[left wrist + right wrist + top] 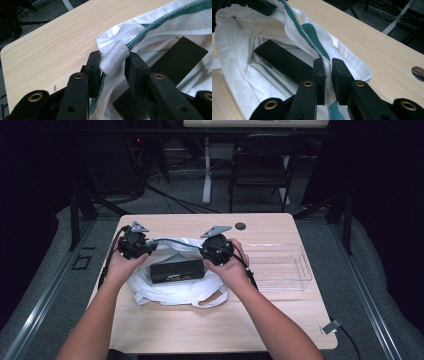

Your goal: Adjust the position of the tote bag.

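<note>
Dark walls and a grey floor surrounded your pale wood-grain table (165,330), which had rounded corners and a smooth laminate top. Beyond its far edge stood a black folding metal chair (260,165) and a white desk leg (206,170), with cables loose on the floor. At the right side of the table lay a clear rectangular plastic tray (280,267), glossy and thin-walled, and a small dark round grommet (240,226) sat near the far edge.

Your soft white cloth bag with green-striped trim (175,290) lay crumpled at the middle of the table, its mouth held apart between your two hands. Inside it rested a flat black rectangular box (177,270) with sharp corners and a matte face.

Your left gripper (113,65) had a folded loop of coarse white webbing at the bag's rim between its black pads; one pad touched it, while a gap showed at the other, so I could not tell whether it was clenched.

Your right gripper (327,72) was clamped on the bag's woven rim, the pads pressing the white and green fabric from both sides.
</note>
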Demonstrator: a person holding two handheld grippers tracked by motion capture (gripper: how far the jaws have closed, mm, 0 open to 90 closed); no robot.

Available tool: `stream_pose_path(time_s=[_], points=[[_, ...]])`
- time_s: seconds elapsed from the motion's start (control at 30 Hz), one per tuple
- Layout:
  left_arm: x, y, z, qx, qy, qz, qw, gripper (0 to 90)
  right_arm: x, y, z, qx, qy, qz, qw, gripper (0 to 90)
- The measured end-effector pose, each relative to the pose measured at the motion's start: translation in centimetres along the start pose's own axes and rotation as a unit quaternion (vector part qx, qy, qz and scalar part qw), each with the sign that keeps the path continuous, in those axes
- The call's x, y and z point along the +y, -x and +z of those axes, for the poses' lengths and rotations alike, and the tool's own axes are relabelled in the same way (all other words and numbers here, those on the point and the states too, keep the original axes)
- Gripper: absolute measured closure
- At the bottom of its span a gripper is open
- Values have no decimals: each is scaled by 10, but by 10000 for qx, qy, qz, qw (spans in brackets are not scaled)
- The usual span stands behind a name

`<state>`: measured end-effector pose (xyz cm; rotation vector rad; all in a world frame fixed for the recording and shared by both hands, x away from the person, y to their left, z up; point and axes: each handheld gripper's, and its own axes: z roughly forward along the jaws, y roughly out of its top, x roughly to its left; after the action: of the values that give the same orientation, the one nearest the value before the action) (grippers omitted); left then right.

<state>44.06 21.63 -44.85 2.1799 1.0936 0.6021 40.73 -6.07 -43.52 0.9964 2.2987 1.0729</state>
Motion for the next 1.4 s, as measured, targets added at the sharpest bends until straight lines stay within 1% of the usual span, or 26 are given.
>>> stream_pose_path(time_s=[0.13, 0.23, 0.4, 0.43, 0.5, 0.6, 0.67, 0.7, 0.73, 0.77, 0.93, 1.0, 1.07, 1.33, 1.4], points=[[0, -1, 2, -16, -10, -25, 10000, 665, 3, 3, 3, -77, 8, 61, 10000, 824], [1, -2, 4, -17, -25, -38, 10000, 667, 5, 5, 6, -136, -15, 50, 9999, 828], [1, -3, 8, -22, -27, -78, 10000, 669, 7, 10, 12, -200, -28, 99, 9997, 831], [1, -3, 9, -27, -32, -78, 10000, 669, 7, 11, 13, -210, -38, 151, 9997, 831], [1, -3, 11, -18, -23, -92, 10000, 669, 6, 13, 16, -211, -73, 197, 9996, 831], [2, -4, 14, -38, -58, -80, 9999, 669, 6, 17, 19, -230, -53, 253, 9994, 832], [2, -3, 16, -11, -41, -133, 9999, 669, 6, 18, 21, -236, -66, 269, 9993, 832], [2, -4, 17, -26, -25, -142, 9999, 669, 5, 19, 22, -250, -69, 280, 9993, 832], [2, -4, 18, -49, -59, -159, 9998, 669, 5, 19, 23, -248, -72, 290, 9992, 832], [2, -5, 19, -32, -36, -169, 9998, 669, 5, 20, 23, -252, -108, 276, 9992, 832], [3, -6, 24, -50, -31, -235, 9997, 668, 4, 22, 27, -265, -101, 301, 9991, 832], [3, -7, 25, -78, -51, -248, 9996, 667, 4, 23, 28, -257, -137, 303, 9991, 832], [4, -7, 28, -53, -39, -255, 9997, 667, 4, 24, 29, -259, -114, 343, 9990, 832], [9, -7, 34, -35, -182, -207, 9996, 668, 2, 30, 35, -266, -173, 425, 9986, 833], [9, -8, 37, -22, -171, -209, 9996, 668, 2, 31, 37, -277, -188, 443, 9985, 834]])
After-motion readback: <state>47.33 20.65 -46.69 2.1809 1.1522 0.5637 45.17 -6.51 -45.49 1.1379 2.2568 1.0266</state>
